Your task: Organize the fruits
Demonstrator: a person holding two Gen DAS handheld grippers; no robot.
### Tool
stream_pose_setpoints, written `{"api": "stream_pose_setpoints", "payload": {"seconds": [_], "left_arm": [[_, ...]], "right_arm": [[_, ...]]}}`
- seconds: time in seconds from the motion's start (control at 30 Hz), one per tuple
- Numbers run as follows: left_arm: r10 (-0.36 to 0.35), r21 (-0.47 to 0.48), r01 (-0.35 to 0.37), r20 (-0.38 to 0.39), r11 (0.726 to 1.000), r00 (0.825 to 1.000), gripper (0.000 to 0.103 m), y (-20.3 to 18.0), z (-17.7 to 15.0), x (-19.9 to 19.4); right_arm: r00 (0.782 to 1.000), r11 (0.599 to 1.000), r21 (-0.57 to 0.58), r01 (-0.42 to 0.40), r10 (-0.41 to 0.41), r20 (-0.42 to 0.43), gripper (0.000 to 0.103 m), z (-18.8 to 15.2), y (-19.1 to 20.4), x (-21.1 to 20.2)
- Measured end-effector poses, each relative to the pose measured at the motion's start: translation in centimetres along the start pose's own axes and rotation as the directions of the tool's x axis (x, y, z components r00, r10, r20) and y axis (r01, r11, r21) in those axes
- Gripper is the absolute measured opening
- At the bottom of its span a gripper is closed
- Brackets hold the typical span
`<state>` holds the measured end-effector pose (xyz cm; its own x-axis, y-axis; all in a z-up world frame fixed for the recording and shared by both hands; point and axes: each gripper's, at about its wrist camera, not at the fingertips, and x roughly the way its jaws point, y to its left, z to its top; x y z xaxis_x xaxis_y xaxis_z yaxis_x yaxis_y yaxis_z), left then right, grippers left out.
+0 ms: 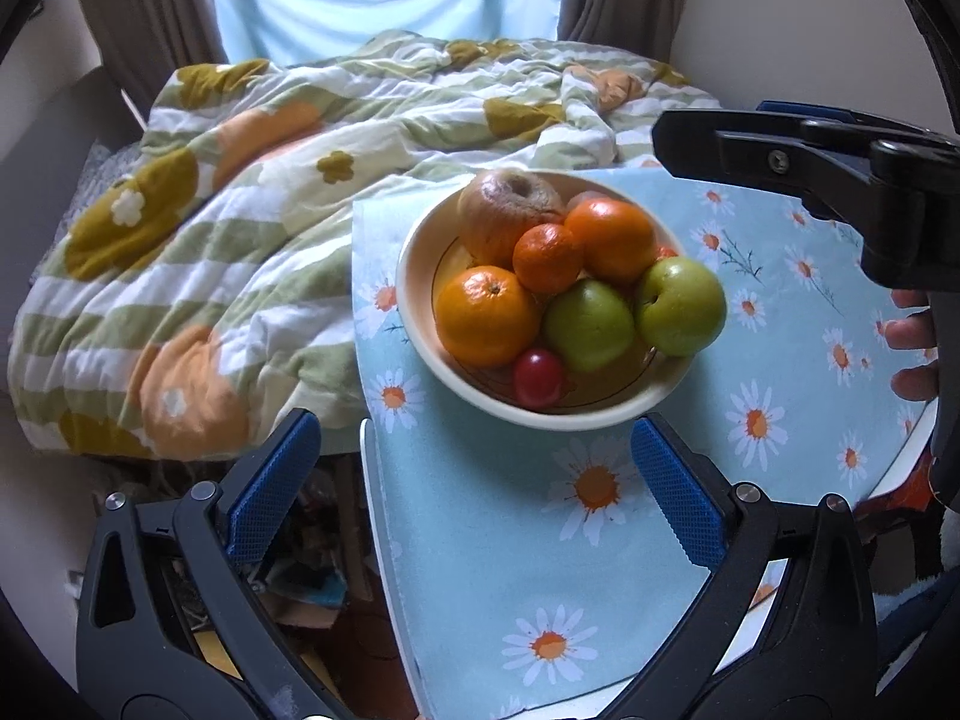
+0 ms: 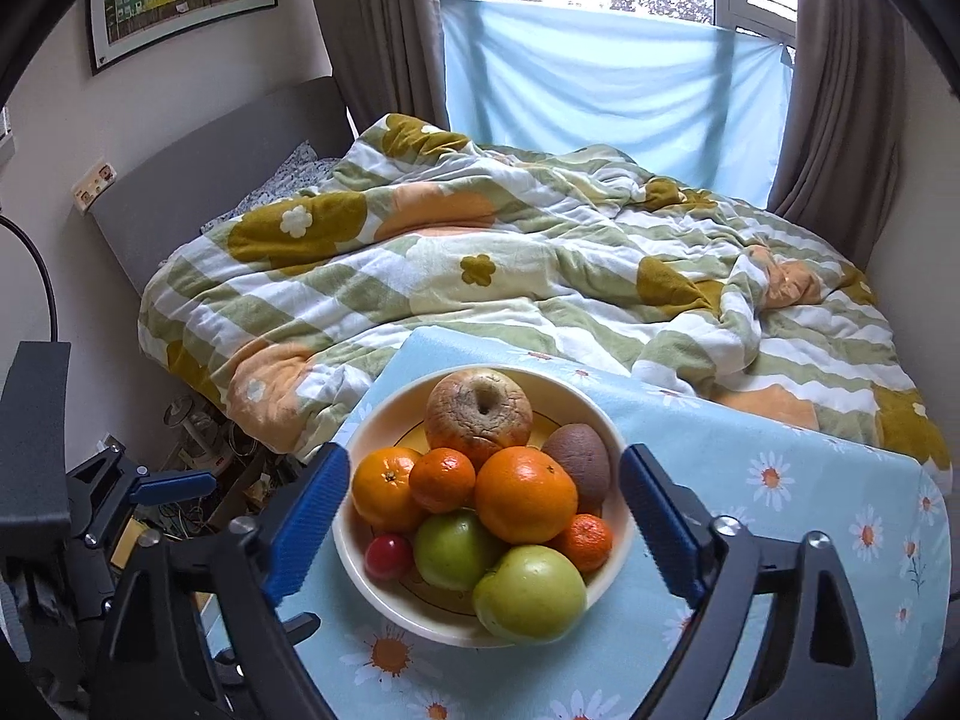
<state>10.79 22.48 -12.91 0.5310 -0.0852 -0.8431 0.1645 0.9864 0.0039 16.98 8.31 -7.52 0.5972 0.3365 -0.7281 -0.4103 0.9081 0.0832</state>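
A cream bowl [image 1: 420, 228] [image 2: 606, 426] full of fruit stands on a table with a blue daisy cloth [image 1: 540, 540] [image 2: 780, 480]. It holds oranges [image 1: 487, 315] [image 2: 525, 492], green apples [image 1: 681, 306] [image 2: 531, 594], a wrinkled brown apple [image 1: 507, 213] [image 2: 479, 411], small mandarins [image 1: 546, 258] [image 2: 441, 478], a red plum [image 1: 538, 378] [image 2: 388, 556] and a kiwi [image 2: 579, 459]. My left gripper [image 1: 474, 498] is open and empty, in front of the bowl. My right gripper [image 2: 486, 522] is open and empty, its fingers on either side of the bowl from above.
A bed with a rumpled flowered quilt [image 1: 240, 210] [image 2: 480, 276] lies behind the table. The right gripper's body [image 1: 840, 180] shows at the right of the left wrist view. Clutter sits on the floor [image 1: 300, 570] left of the table.
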Motion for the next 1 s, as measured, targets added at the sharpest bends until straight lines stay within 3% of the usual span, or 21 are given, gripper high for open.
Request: {"api": "stream_pose_setpoints", "payload": {"seconds": [0.3, 0.5, 0.7, 1.0], "left_arm": [[0.04, -0.049, -0.036, 0.082, 0.998, 0.996, 0.103, -5.1, 2.6, -6.0], [0.07, -0.122, -0.057, 0.106, 0.991, 0.992, 0.103, -8.4, 3.0, -8.6], [0.09, -0.142, -0.07, 0.137, 0.987, 0.986, 0.103, -11.1, 3.0, -10.5], [0.092, -0.151, -0.066, 0.173, 0.986, 0.981, 0.103, -14.1, 2.8, -11.6]], "right_arm": [[0.996, 0.994, 0.081, 0.077, -0.081, 0.04, 0.103, -1.2, -6.1, -8.5], [0.987, 0.977, 0.143, 0.157, -0.16, 0.014, 0.103, -3.5, -10.2, -13.2], [0.977, 0.96, 0.181, 0.215, -0.214, -0.022, 0.103, -6.1, -13.2, -15.8], [0.97, 0.947, 0.214, 0.24, -0.24, -0.023, 0.103, -8.2, -15.4, -17.7]]}}
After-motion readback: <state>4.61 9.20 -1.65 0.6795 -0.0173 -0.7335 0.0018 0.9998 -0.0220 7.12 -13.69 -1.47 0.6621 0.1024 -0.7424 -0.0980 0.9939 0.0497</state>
